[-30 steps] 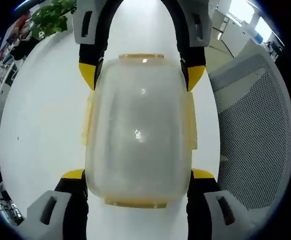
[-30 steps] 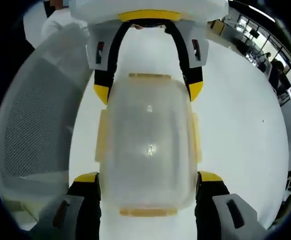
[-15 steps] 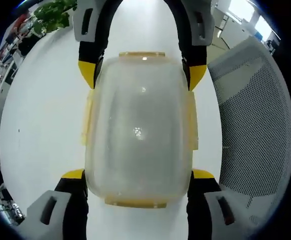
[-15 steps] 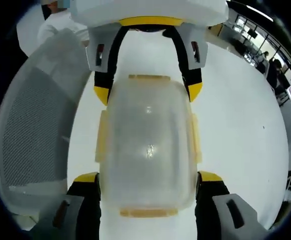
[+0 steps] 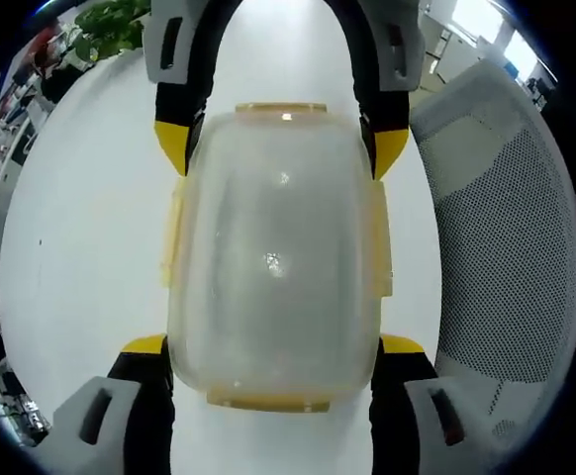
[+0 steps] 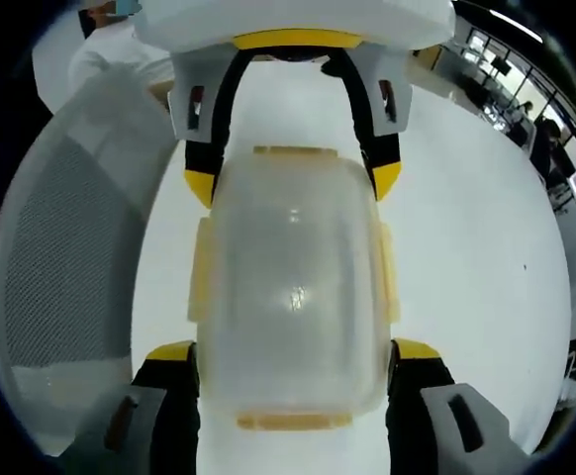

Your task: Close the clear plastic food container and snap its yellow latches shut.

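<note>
1. Nothing on the surface has moved since a second ago; the background alone drifts slightly, so the cameras shifted a little.
2. Left gripper view: the left gripper (image 5: 273, 346) has its fingers (image 5: 147, 348) spread wide astride the near end of the container (image 5: 273, 267), on the white surface (image 5: 80, 228). The box's long axis runs straight away from the fingers. I can't tell if they press it. The right gripper (image 5: 280, 148) straddles the far end.
3. Right gripper view: a mirrored scene, with the right gripper (image 6: 293, 351) wide open at its near end, lid on, and yellow latches (image 6: 201, 272) along both long sides.
4. No readable writing.
</note>
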